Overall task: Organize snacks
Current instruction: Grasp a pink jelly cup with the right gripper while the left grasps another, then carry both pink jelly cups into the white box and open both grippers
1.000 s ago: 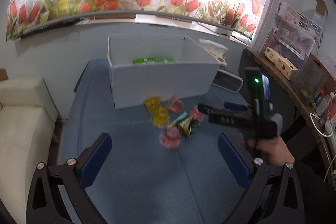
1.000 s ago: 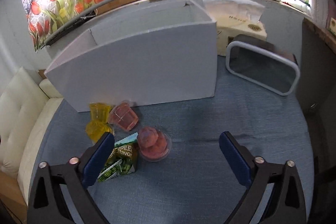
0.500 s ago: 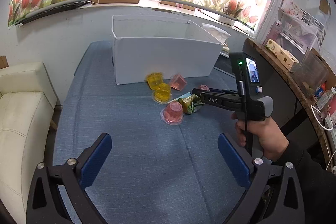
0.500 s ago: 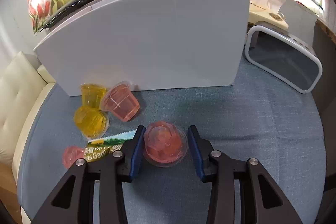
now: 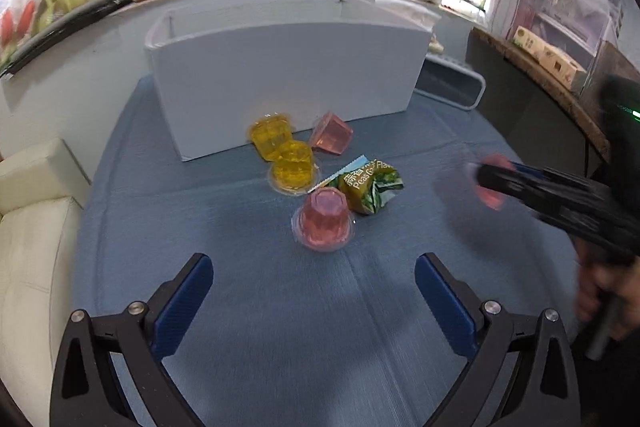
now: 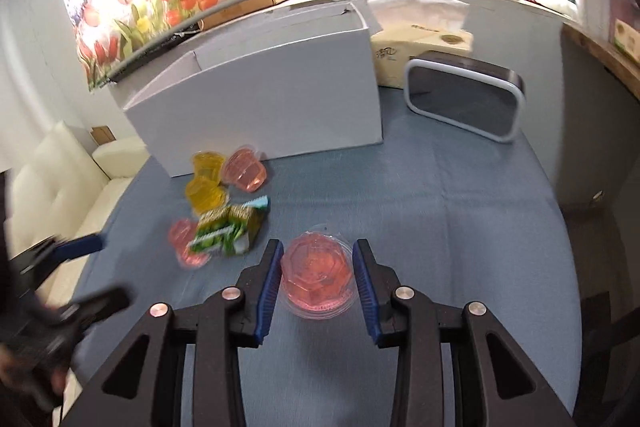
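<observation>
The blue tabletop point(image 5: 280, 327) fills the lower half of both views. Toward the upper centre stands the white box point(image 6: 272, 107), open at the top, its long side facing the cameras; what it holds cannot be seen from here. To the right of the box in the right wrist view lies a dark white-rimmed device point(image 6: 464, 99), with a tissue box point(image 6: 416, 47) behind it whose printing is too small to read.

The right gripper point(image 6: 318, 279) is clenched on a pink jelly cup point(image 6: 318, 277), one finger on each side of the cup at lower centre of that view. The cup looks lifted off the cloth in the left wrist view, though blur there makes this uncertain. The box lies straight ahead and up-frame from those fingers, so by my judgement the carry goes forward and over the near wall.

The left gripper point(image 5: 312, 291) is released, fingers wide apart. Just ahead of it, at mid-frame, sits another pink jelly cup point(image 5: 324, 219), the nearest snack to that hand. Touching it on the right is a green snack packet point(image 5: 370, 187) reading "Peas", "G…" and "Flav…". Beyond are two yellow jelly cups point(image 5: 282, 155) and a tipped pink cup point(image 5: 331, 138) beside the box wall.
</observation>
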A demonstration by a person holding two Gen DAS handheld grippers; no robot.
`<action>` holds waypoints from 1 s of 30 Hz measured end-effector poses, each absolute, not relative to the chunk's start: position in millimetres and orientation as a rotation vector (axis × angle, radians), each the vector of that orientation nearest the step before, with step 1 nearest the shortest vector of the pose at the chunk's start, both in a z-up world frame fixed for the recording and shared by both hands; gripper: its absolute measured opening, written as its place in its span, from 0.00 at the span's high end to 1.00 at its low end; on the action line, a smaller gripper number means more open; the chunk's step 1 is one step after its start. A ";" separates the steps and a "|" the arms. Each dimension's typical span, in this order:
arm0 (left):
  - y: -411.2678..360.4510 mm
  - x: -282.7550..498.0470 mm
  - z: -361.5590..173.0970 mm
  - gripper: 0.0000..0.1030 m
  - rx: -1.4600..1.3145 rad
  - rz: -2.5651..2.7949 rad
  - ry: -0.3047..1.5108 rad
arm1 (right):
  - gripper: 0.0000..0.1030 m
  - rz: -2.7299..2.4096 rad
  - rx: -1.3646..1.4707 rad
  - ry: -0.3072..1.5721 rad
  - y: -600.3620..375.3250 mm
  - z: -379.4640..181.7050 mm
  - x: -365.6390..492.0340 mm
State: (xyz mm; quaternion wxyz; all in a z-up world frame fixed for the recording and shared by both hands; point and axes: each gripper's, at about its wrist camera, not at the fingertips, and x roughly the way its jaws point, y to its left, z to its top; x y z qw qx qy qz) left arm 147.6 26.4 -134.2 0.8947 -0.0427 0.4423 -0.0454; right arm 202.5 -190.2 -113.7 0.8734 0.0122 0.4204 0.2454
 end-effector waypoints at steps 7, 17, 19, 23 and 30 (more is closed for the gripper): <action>27.9 187.6 -157.1 0.04 -0.088 -0.071 0.958 | 0.62 0.516 0.076 0.863 -207.7 -107.9 167.5; 14.9 191.6 -164.1 0.61 -0.052 -0.127 0.959 | 0.62 0.531 0.098 0.844 -214.2 -104.2 146.2; 12.7 187.4 -161.9 0.61 -0.041 -0.144 0.948 | 0.62 0.537 0.100 0.850 -212.8 -105.8 146.0; 17.7 176.5 -155.1 0.62 -0.069 -0.169 0.939 | 0.62 0.548 0.107 0.850 -210.7 -107.1 145.0; 27.1 160.0 -129.5 0.62 -0.105 -0.195 0.888 | 0.62 0.576 0.101 0.841 -200.8 -102.6 145.8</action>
